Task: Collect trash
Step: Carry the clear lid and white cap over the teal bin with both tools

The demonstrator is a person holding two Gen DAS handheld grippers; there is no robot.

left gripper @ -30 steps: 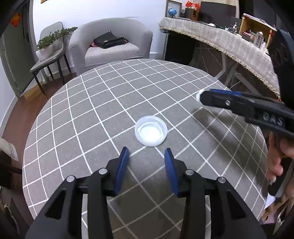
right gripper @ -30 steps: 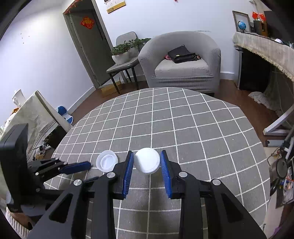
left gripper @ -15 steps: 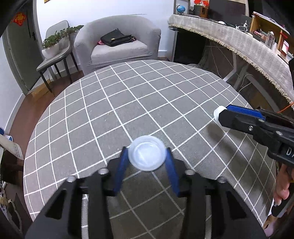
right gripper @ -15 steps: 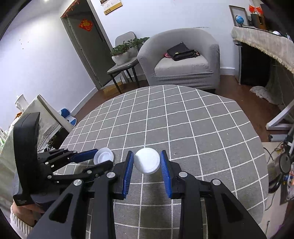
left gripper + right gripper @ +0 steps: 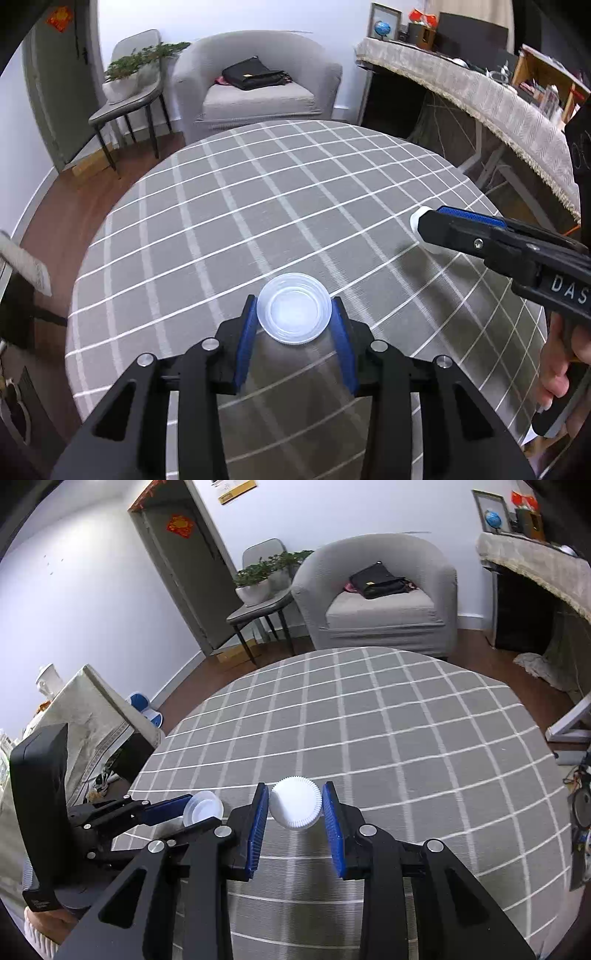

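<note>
The left gripper (image 5: 294,320) jaws squeeze a clear lid (image 5: 294,308) – the right gripper (image 5: 295,805) jaws squeeze a white ribbed cap (image 5: 295,806), both above the checked table (image 5: 388,738).

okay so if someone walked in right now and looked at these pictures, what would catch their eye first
Probably the two white pieces of trash, each pinched in a claw above the grey checked table: a clear plastic lid in the left claw, a ridged white cap in the right claw. Behind, a black bag lies on the grey armchair.
</note>
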